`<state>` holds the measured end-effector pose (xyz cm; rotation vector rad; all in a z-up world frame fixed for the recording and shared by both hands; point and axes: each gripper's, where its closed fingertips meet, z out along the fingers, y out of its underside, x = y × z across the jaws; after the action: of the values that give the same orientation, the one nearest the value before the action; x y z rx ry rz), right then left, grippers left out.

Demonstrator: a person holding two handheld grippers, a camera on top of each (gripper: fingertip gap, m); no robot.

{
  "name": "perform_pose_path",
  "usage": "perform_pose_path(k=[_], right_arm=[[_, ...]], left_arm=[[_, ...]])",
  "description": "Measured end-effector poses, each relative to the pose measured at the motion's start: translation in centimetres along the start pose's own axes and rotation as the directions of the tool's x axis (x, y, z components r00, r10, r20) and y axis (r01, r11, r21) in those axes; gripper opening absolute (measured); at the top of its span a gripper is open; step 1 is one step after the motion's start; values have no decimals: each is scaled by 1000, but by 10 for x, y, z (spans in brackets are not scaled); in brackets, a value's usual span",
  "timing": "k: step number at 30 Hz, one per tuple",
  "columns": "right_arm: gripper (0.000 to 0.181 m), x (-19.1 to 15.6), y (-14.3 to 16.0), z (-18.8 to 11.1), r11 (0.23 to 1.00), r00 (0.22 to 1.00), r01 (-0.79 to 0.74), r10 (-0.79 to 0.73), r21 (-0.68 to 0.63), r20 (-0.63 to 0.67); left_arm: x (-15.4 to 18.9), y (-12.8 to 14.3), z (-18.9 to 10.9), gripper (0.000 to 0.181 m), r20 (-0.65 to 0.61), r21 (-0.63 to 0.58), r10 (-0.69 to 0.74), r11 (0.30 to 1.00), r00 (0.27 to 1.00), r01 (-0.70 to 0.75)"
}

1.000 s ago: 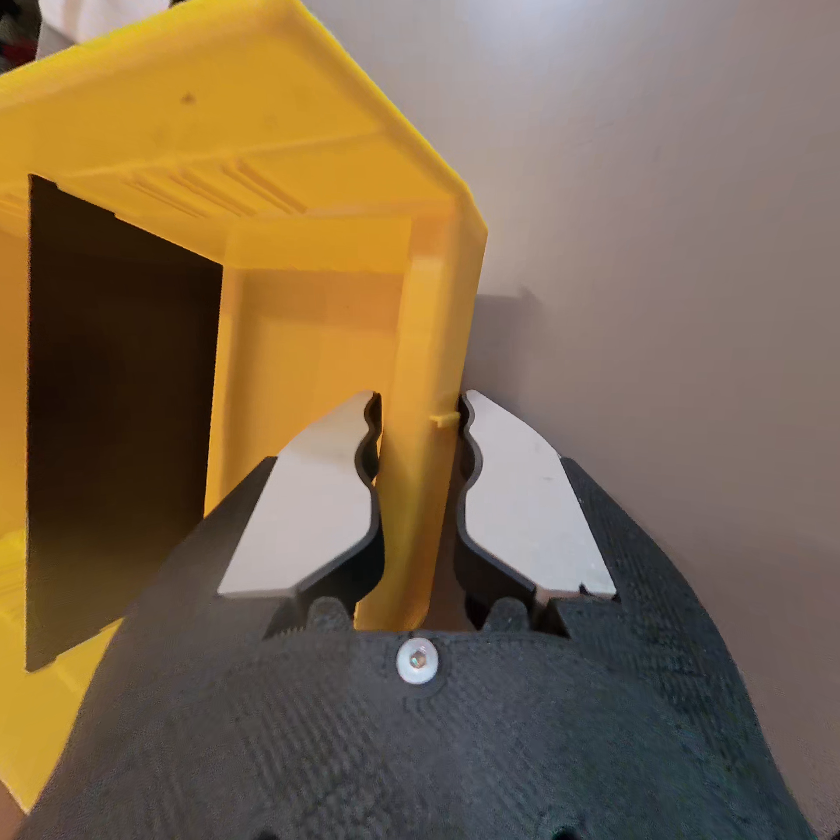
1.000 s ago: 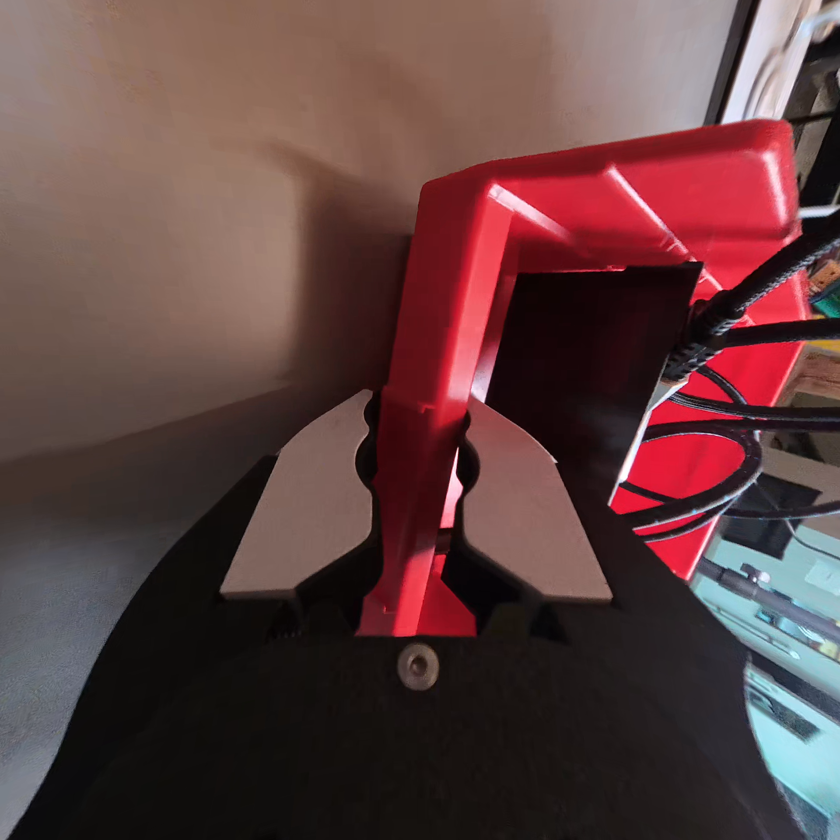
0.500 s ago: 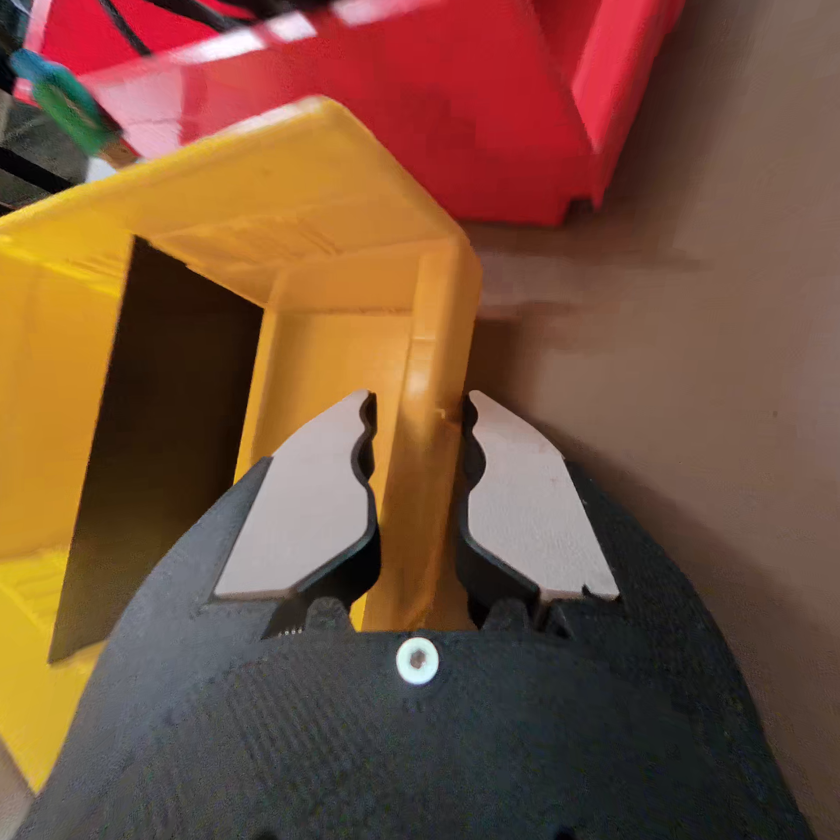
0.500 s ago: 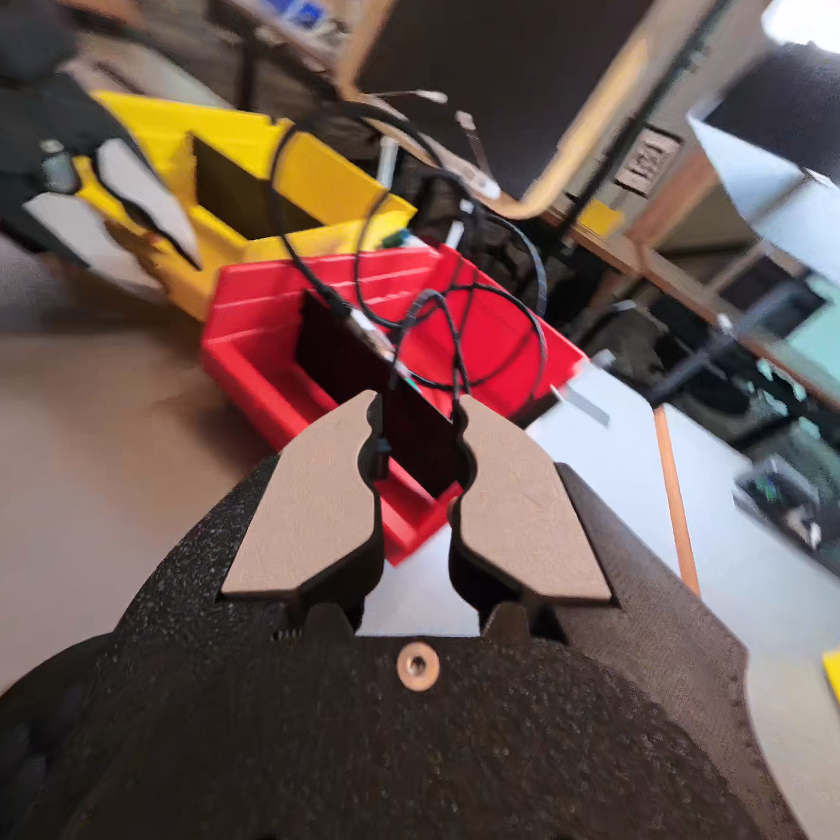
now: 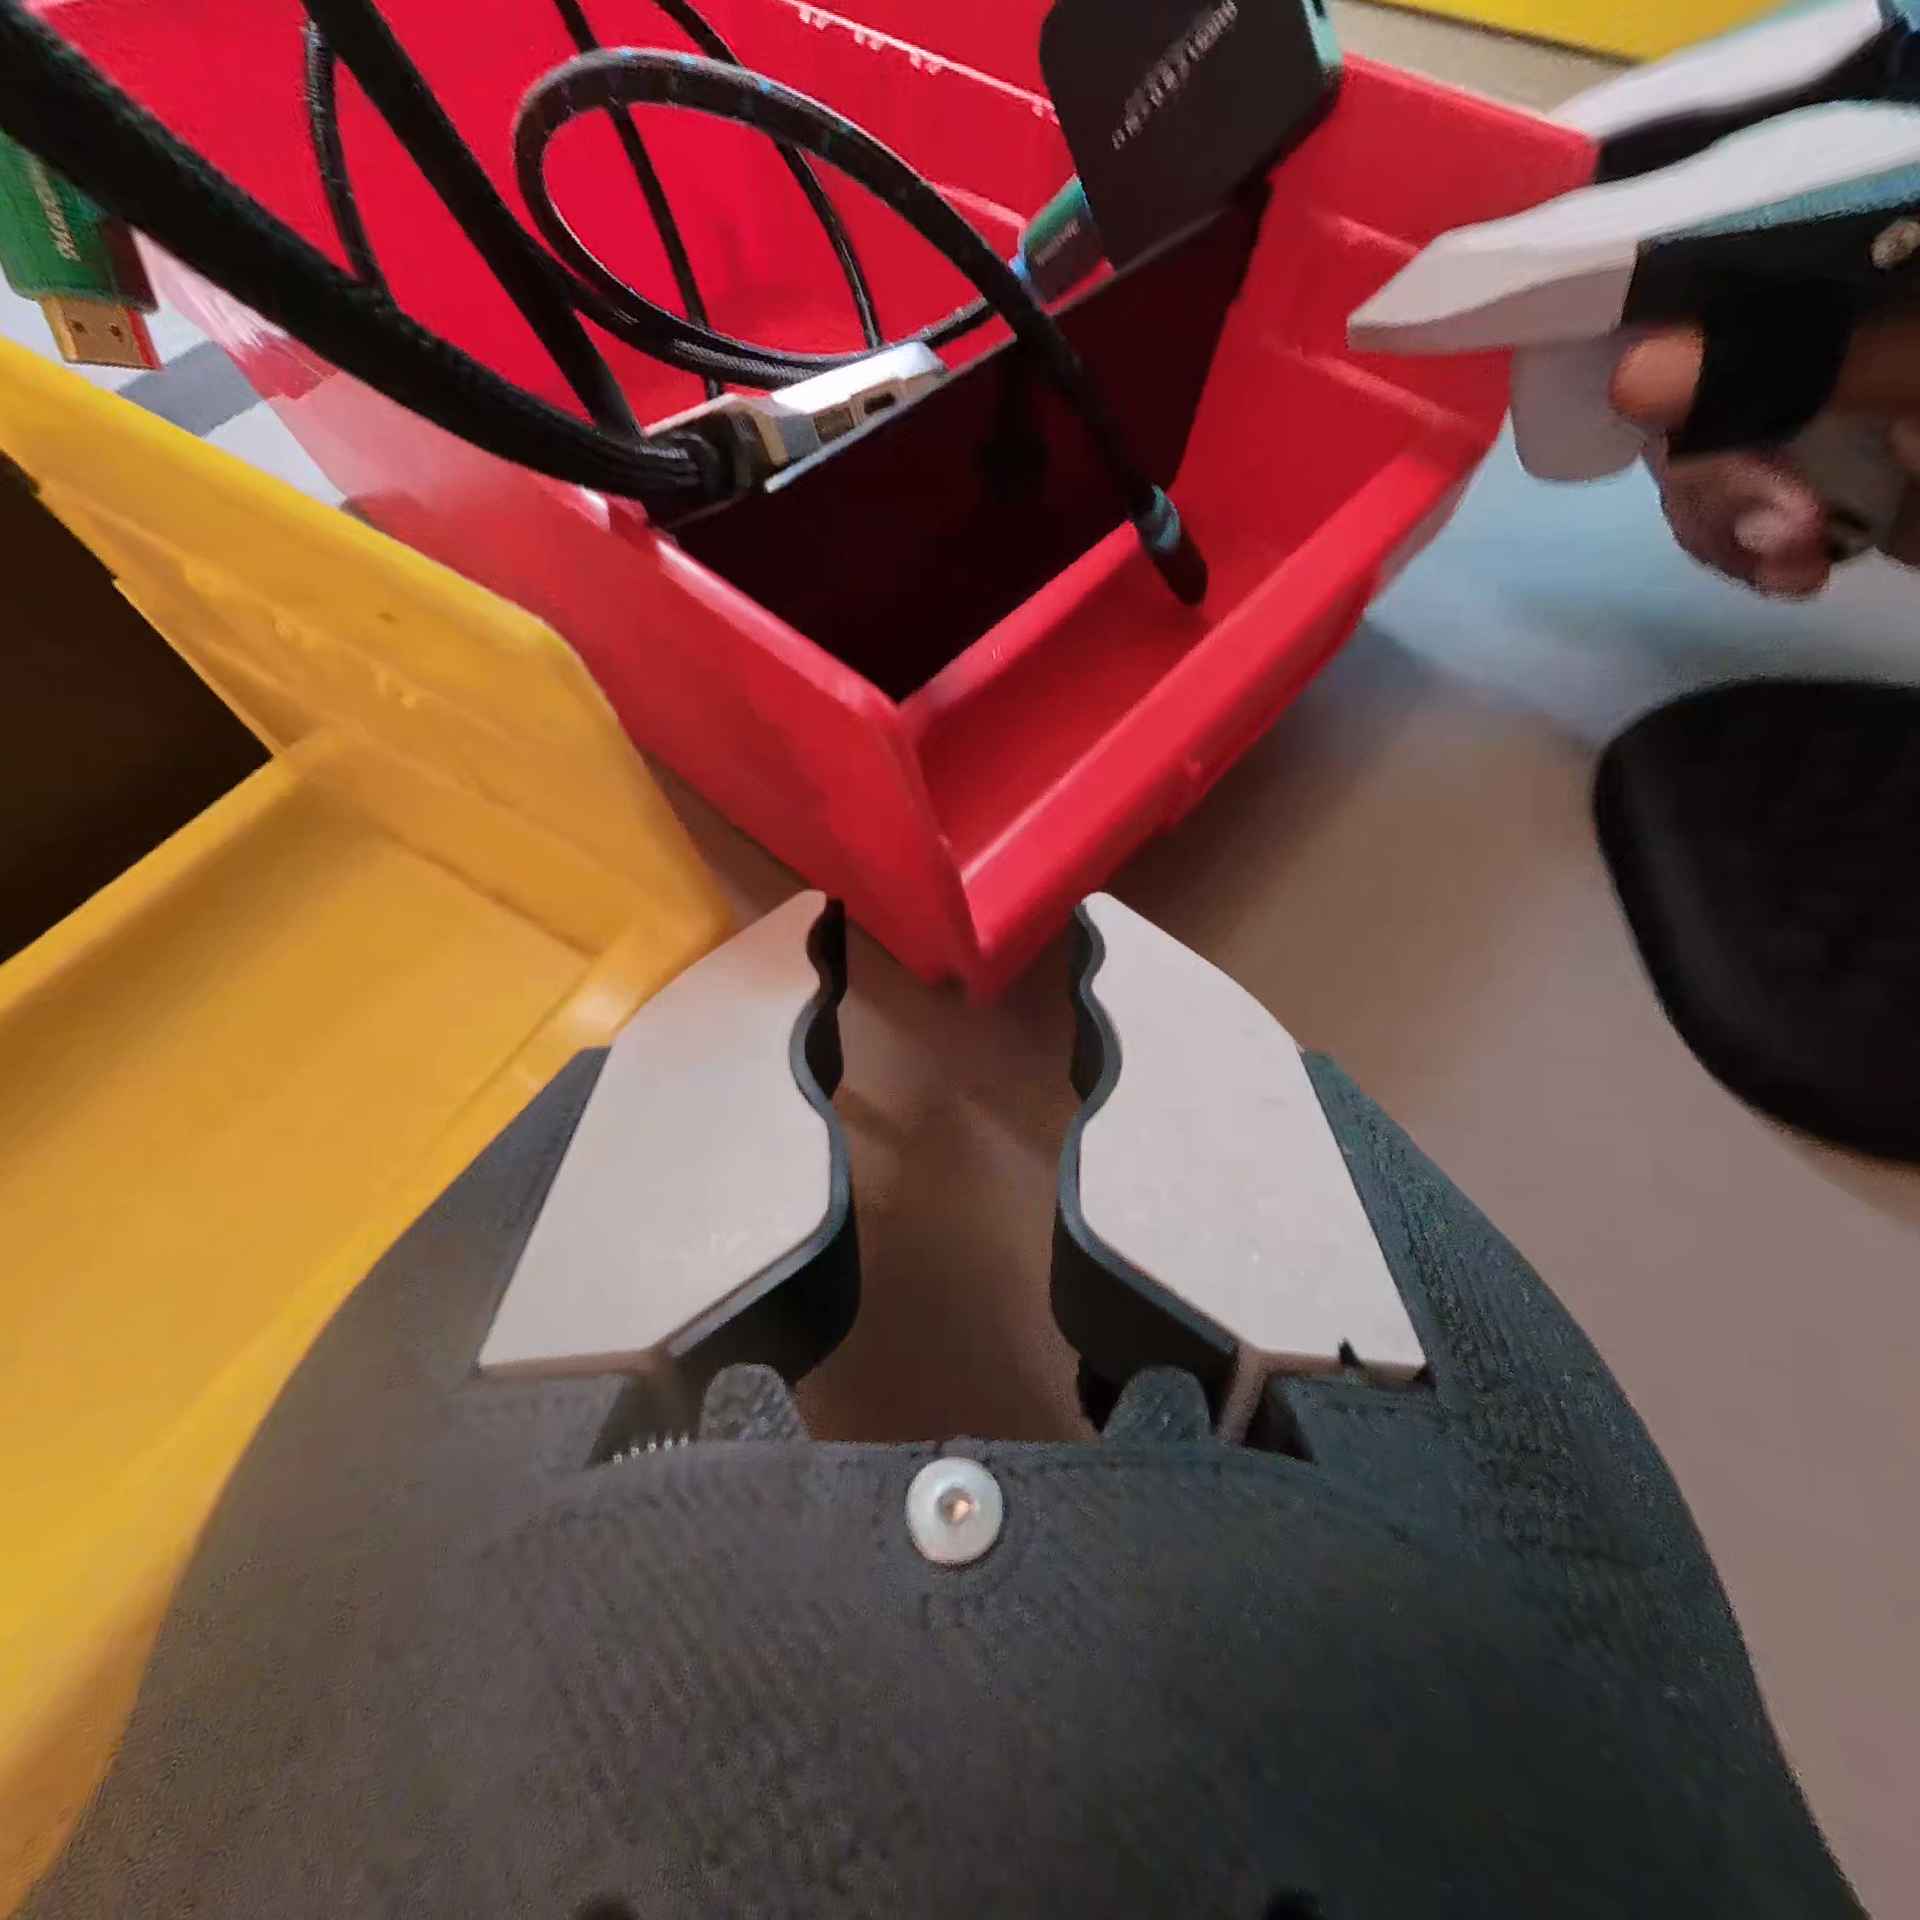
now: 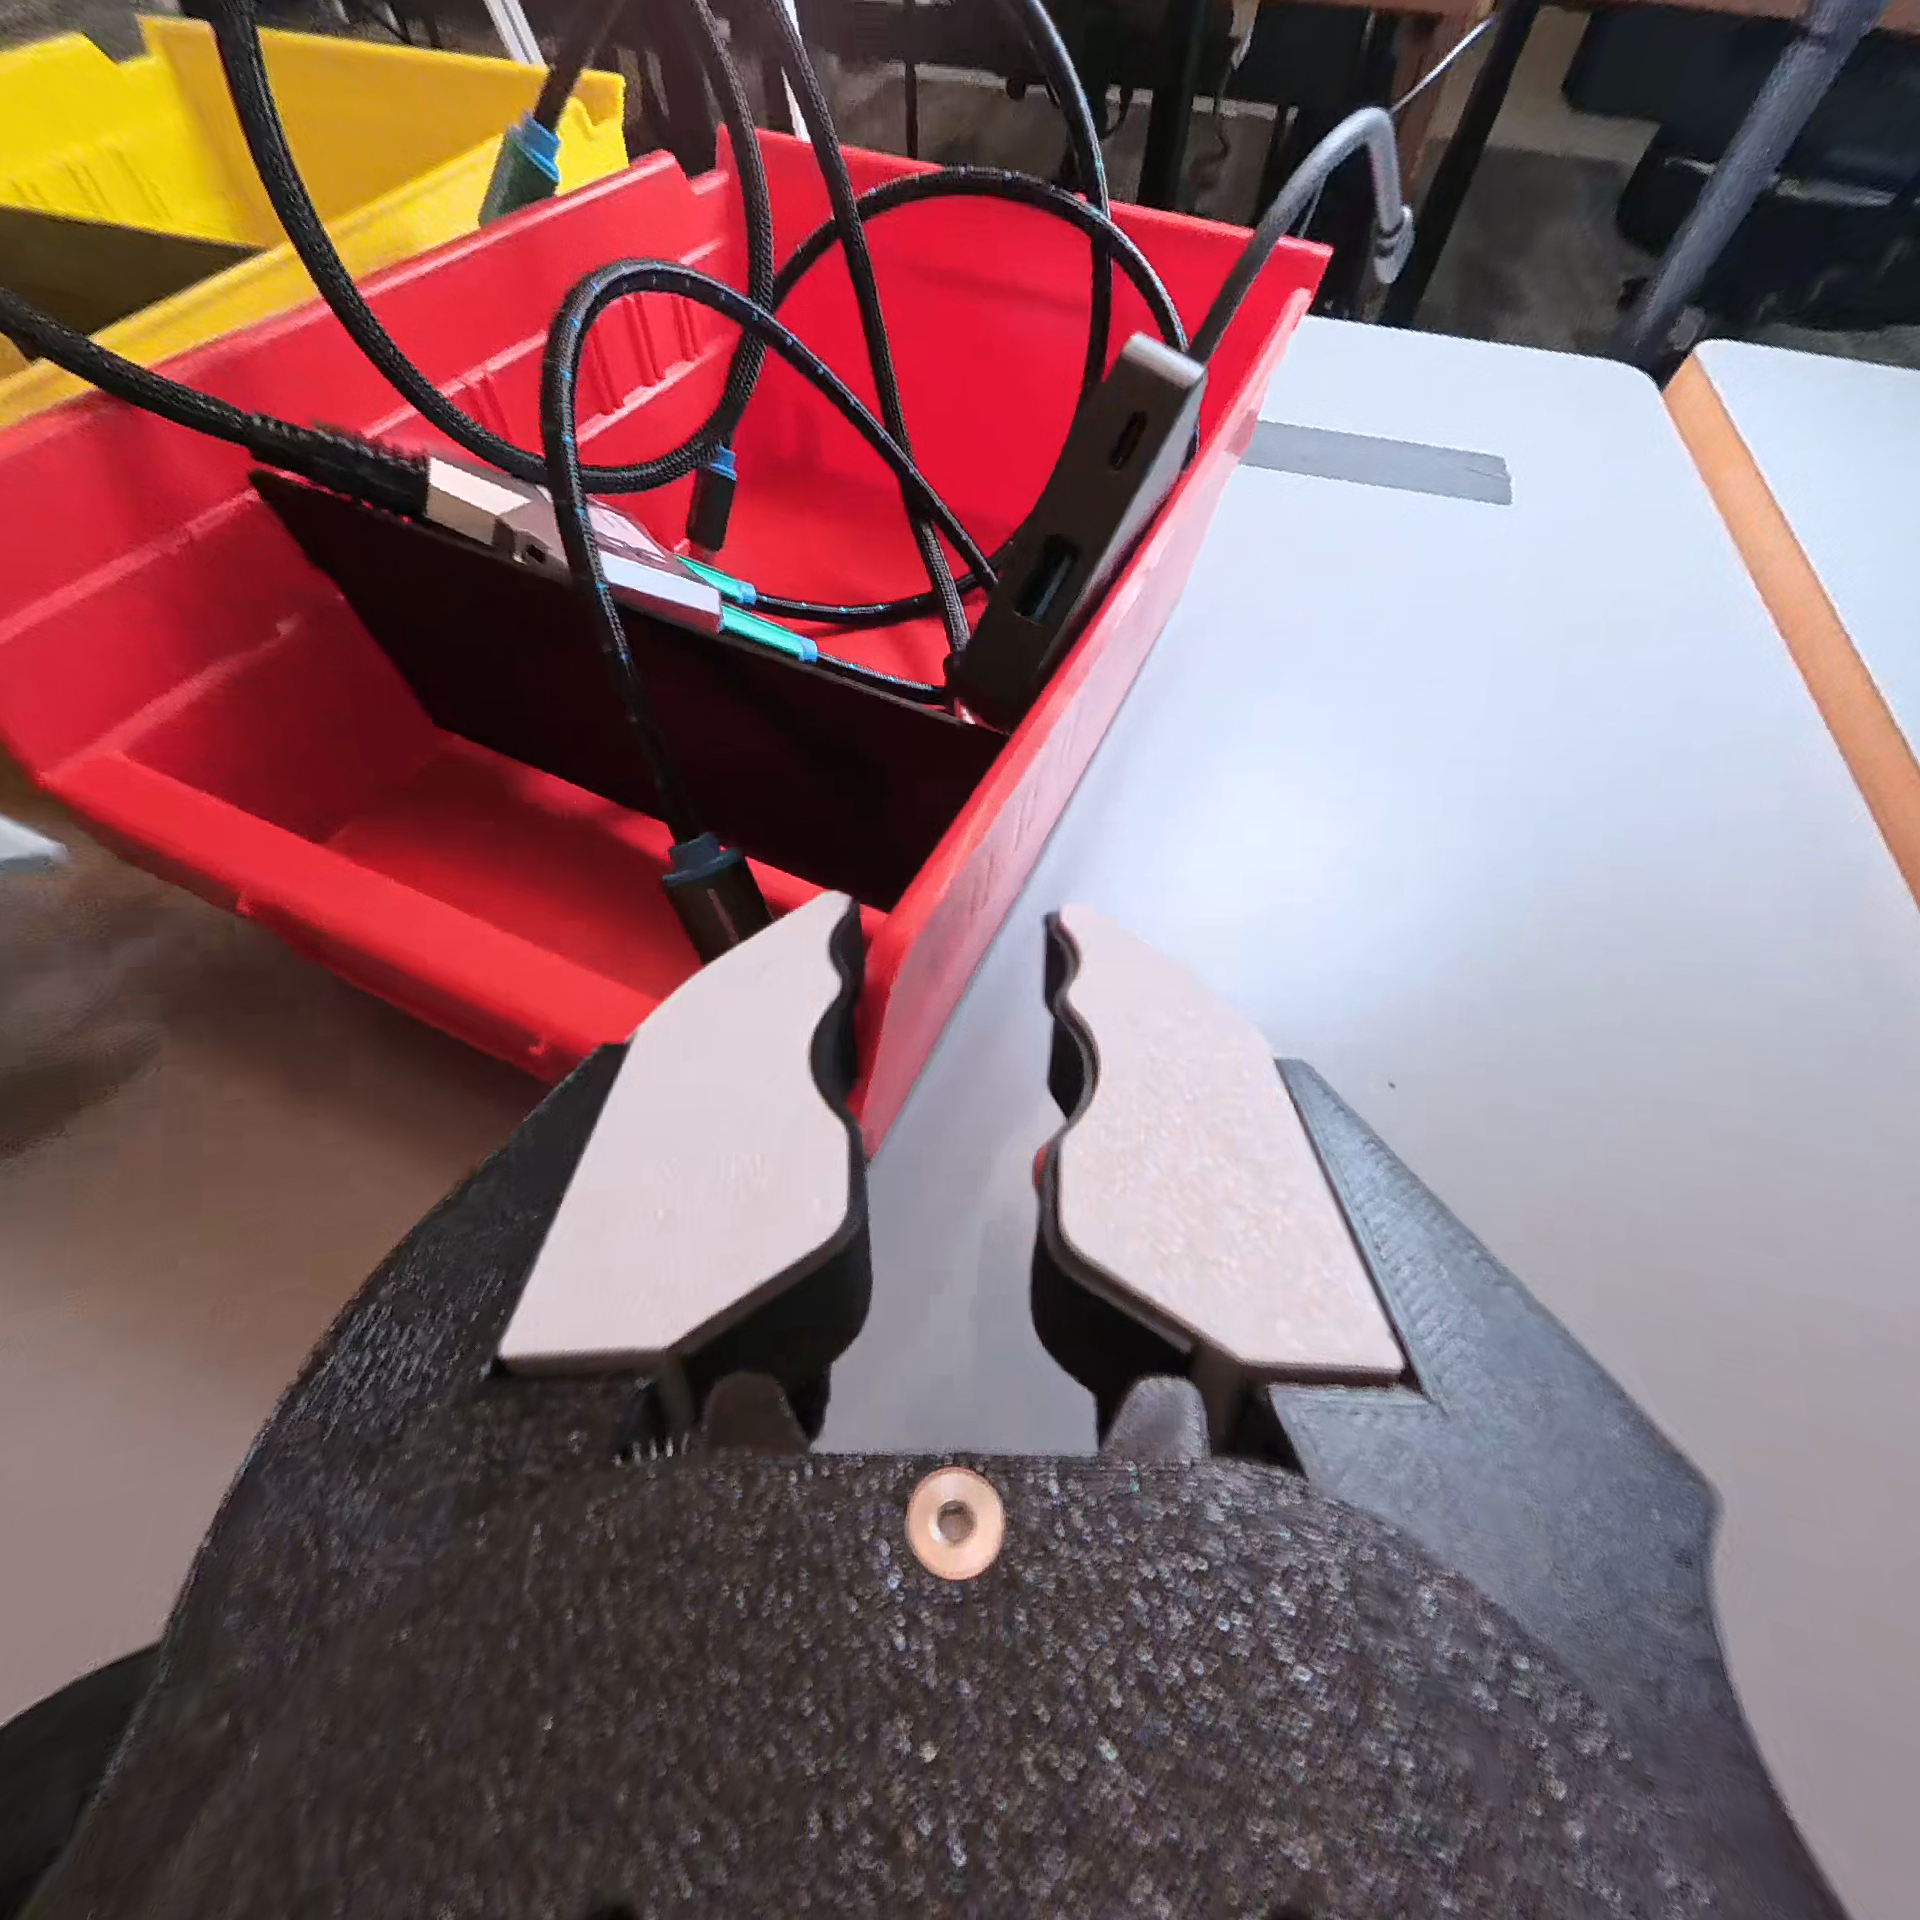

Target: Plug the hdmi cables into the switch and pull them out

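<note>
Red bin (image 6: 343,862) and yellow bin (image 5: 312,1039), clamped a second ago, have been released; left gripper (image 5: 951,925) and right gripper (image 6: 951,925) are parted and empty. Braided hdmi cables (image 6: 831,312) and switch (image 6: 1081,540) lie inside the red bin, so plugging can be started.

A red bin (image 6: 343,831) sits on the table (image 6: 1455,790), split by a black divider (image 6: 582,717). Just left of it stands a yellow bin (image 5: 312,935). A grey tape strip (image 6: 1377,468) lies on the tabletop, far right.
</note>
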<state>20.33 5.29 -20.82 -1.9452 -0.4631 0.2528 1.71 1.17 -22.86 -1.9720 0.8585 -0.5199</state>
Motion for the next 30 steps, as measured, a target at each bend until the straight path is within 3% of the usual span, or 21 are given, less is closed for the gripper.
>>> perform_pose_path(k=[1,5,8,13,16,19,23,30], right_arm=[[26,-2,0,2,1000,1000,-11,11,9,4],[16,3,7,10,999,994,48,-48,6,-97],[15,1,6,11,1000,996,24,-22,19,-85],[13,2,6,12,998,993,60,-59,13,-104],[12,3,6,11,996,989,88,-87,7,-118],[12,2,4,9,994,986,111,-109,7,-127],[9,-1,-17,-13,984,973,156,-137,91,-185],[8,-31,-74,-57,942,964,216,-165,256,-208]], left_arm=[[-1,-3,5,44,22,16,-16,1000,1000,15],[-1,-15,16,41,102,97,-90,992,991,80],[-6,-22,18,48,150,180,-191,970,970,163],[-25,-32,23,31,214,291,-306,927,928,238],[-38,-34,25,15,289,302,-319,925,902,230],[-43,-36,26,12,324,301,-289,934,901,191],[-37,-55,8,9,342,341,-210,936,916,87],[-32,-97,-56,8,339,457,-201,889,919,26]])
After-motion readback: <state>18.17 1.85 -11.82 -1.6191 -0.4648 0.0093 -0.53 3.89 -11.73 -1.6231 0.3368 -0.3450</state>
